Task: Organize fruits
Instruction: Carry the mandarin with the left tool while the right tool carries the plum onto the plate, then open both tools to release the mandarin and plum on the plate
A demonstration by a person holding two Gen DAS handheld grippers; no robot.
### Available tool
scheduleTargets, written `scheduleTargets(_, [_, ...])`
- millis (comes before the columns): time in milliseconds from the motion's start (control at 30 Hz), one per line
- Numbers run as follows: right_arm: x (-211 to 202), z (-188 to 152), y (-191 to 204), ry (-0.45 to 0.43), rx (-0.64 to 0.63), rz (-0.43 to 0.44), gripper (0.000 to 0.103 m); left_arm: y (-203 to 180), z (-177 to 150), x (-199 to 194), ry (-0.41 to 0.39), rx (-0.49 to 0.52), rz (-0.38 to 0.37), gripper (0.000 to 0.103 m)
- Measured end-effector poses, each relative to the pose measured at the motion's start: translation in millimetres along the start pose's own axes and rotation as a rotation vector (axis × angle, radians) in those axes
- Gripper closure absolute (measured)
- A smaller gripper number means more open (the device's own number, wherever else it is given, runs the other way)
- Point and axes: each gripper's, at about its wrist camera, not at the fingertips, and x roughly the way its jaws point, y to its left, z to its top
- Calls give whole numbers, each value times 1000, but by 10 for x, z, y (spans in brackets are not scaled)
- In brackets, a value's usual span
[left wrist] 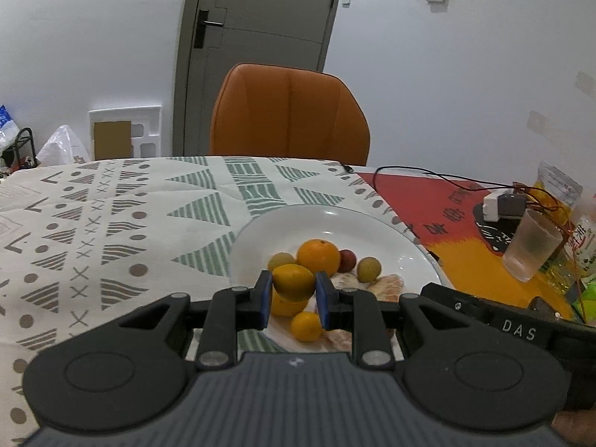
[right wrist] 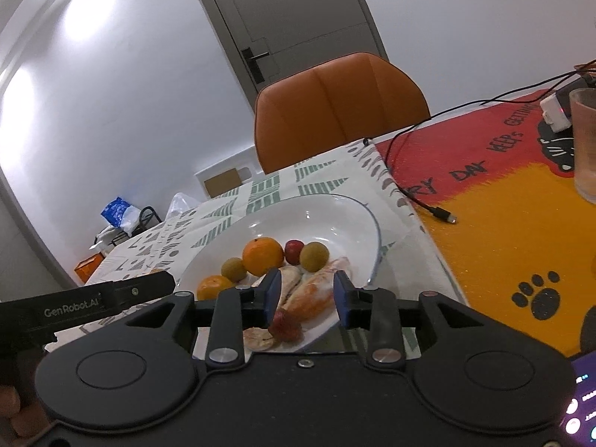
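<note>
While the left wrist view looks down low across the table, the left gripper point(left wrist: 293, 294) has its blue pads clamped on a small yellow-orange citrus fruit point(left wrist: 293, 282), held just above the white plate point(left wrist: 335, 219) at lower centre. Beneath it sit two more small citrus, one point(left wrist: 306, 326) near the bottom of the plate. Behind, a round orange point(left wrist: 319, 257) sits mid-plate, with a green-brown longan point(left wrist: 281, 260) to its left, a red lychee point(left wrist: 346, 259) and another longan point(left wrist: 368, 269) to its right. Peeled segments point(left wrist: 389, 286) lie at the right. A frosted cup point(left wrist: 532, 246) stands at far right on the orange mat point(left wrist: 458, 260).

Over to the right wrist view: the right gripper point(right wrist: 308, 298) hangs with fingers apart, nothing between them, above the plate's near edge point(right wrist: 367, 234). Peeled segments point(right wrist: 316, 290) lie below the gap, a red lychee point(right wrist: 286, 326) close in. The orange point(right wrist: 263, 255) sits mid-frame, and the other gripper's body point(right wrist: 93, 300) juts in from the left
</note>
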Motion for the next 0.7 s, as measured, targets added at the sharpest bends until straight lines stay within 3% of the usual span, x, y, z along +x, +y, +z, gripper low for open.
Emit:
scheduleTargets(300, [-45,21,61,-5,-11,-4,66,31,24,-91,-16,-2,7,67])
scheduleTargets(467, [-23,2,147,4,-13,16,64,155,36,-221,-32,-17,55,45])
scheduleTargets(700, [-90,-5,361,-10,-54,37,50,292,24,-411,-64,-13,101,29])
